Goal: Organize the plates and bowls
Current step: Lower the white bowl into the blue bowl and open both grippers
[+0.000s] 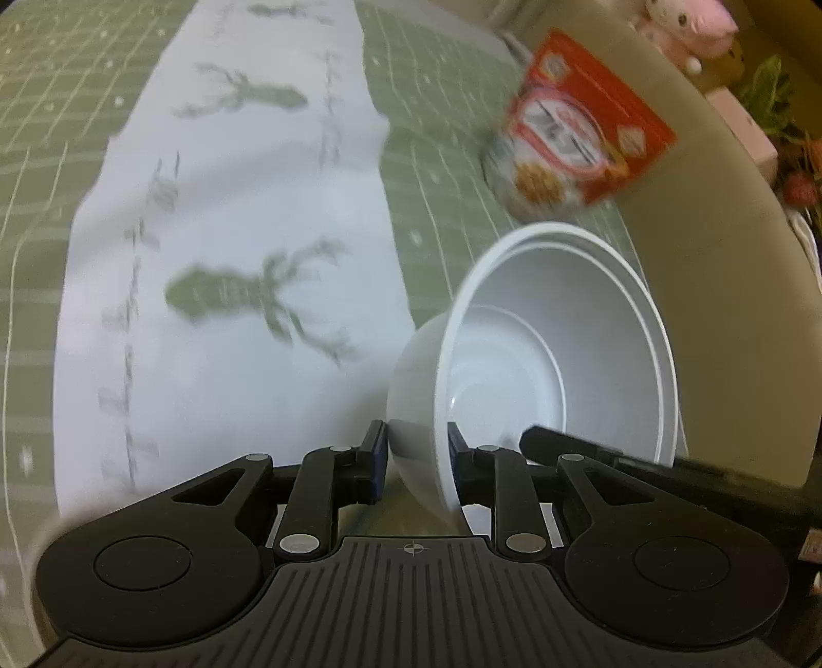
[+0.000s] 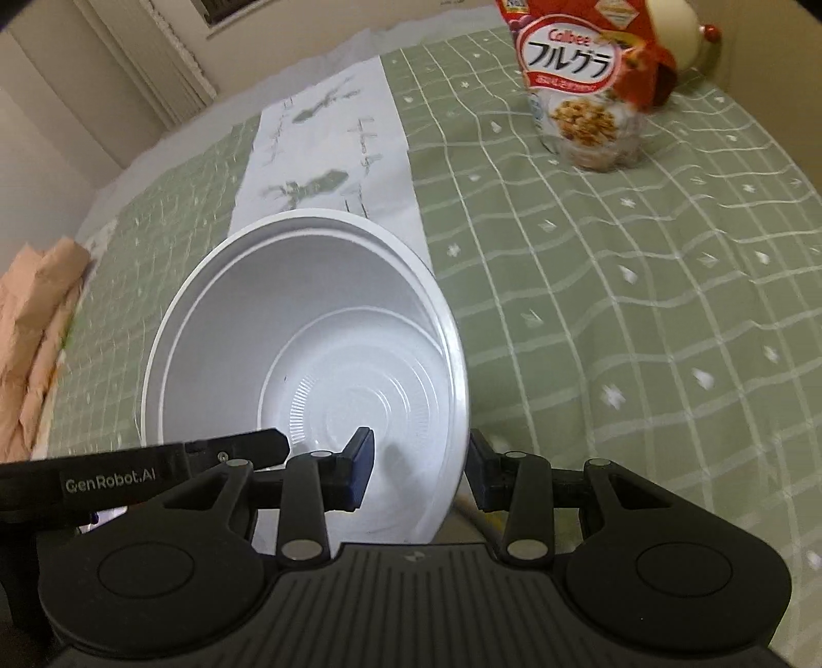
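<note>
**Both grippers on the white bowl stack, held over the table**

White bowl [image 1: 560, 354] [image 2: 308, 329] is tilted, mouth toward both cameras, up off the green checked tablecloth [image 1: 447, 169] [image 2: 616, 288]. Looks like two bowls nested: double rim line shows at the far edge in both views. Inside: nothing but the moulded rings in the base.

Left gripper [image 1: 415, 465]: jaws clamped on the bowl wall near the rim, one pad on the outside, one inside. Right gripper [image 2: 418, 472]: jaws straddle the rim on the opposite side, blue-padded finger inside the bowl, other finger outside against the wall. Contact of the inner pad not clear from this angle, so cannot tell if it is fully clamped. Each gripper's finger shows in the other's view, poking in at the bowl's edge.

Around it:
- White runner with green reindeer print [image 1: 241, 288] [image 2: 329, 169] lies along the tablecloth, beside and behind the bowl.
- Cereal bag [image 1: 580, 128] [image 2: 585, 87], red and white, "Calbee" readable, stands upright on the cloth beyond the bowl, well apart.
- Peach-coloured crumpled cloth [image 2: 36, 329] at the table's left edge in the right wrist view.
- Plush toys [image 1: 683, 25] off the table, top right of the left wrist view, blurred.
</note>
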`<state>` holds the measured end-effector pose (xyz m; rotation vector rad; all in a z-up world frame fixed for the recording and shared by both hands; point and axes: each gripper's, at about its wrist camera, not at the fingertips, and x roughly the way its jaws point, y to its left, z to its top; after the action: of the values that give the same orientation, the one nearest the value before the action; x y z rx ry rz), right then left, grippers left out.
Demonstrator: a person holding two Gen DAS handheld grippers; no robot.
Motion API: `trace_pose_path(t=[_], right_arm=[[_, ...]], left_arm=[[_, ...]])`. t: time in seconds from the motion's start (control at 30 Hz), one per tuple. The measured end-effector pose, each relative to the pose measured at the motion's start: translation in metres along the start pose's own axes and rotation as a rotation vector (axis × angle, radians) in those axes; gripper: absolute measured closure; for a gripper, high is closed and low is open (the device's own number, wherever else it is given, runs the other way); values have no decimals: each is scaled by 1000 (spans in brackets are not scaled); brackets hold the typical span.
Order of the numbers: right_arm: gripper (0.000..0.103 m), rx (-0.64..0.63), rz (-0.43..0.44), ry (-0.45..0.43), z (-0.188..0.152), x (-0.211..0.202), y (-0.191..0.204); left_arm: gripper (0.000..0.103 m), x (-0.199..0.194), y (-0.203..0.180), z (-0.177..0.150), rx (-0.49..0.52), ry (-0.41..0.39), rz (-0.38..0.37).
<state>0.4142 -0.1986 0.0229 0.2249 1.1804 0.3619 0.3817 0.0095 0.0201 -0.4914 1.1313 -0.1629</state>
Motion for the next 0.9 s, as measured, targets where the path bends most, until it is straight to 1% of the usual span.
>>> trace_pose_path(t=[0.07,0.17,0.23,0.3,0.37,0.4,0.43,0.5,0.57,0.67,0.83,0.9], right_arm=[[64,-8,-26,29,-11,-14,-1],[64,5,-41,85,-31,-27,-4],[64,27,-37,123,-43,-24,-9],[64,38,-34,157,-53,-12,-13],[62,36,-73,162,-61,2,-12],[62,27,-97,159,-65,6,-10],[62,11,-119,148,-67,9,-7],[62,0,-122,140,-70,9,-4],[62,-7,-121,138,-71,8,-5],[62,-26,-151,115,-67,4,-5],[62,-85,-210,15,-51,-15,6],[62,-110,-194,-28,-41,-22,16]], left_arm=[[77,-7,-12,-18,4,29,0],[77,-12,-19,-42,2,65,11],[77,-11,-18,-54,-3,73,29],[77,-5,-15,-63,11,84,65],[78,6,-11,-68,26,99,117],[82,8,-9,-70,24,109,140],[81,9,-6,-72,10,114,138],[79,7,0,-73,-16,118,127],[82,3,4,-73,-33,114,118],[82,-6,11,-71,-74,94,94],[82,-26,20,-65,-126,46,41],[82,-39,29,-64,-157,7,45]])
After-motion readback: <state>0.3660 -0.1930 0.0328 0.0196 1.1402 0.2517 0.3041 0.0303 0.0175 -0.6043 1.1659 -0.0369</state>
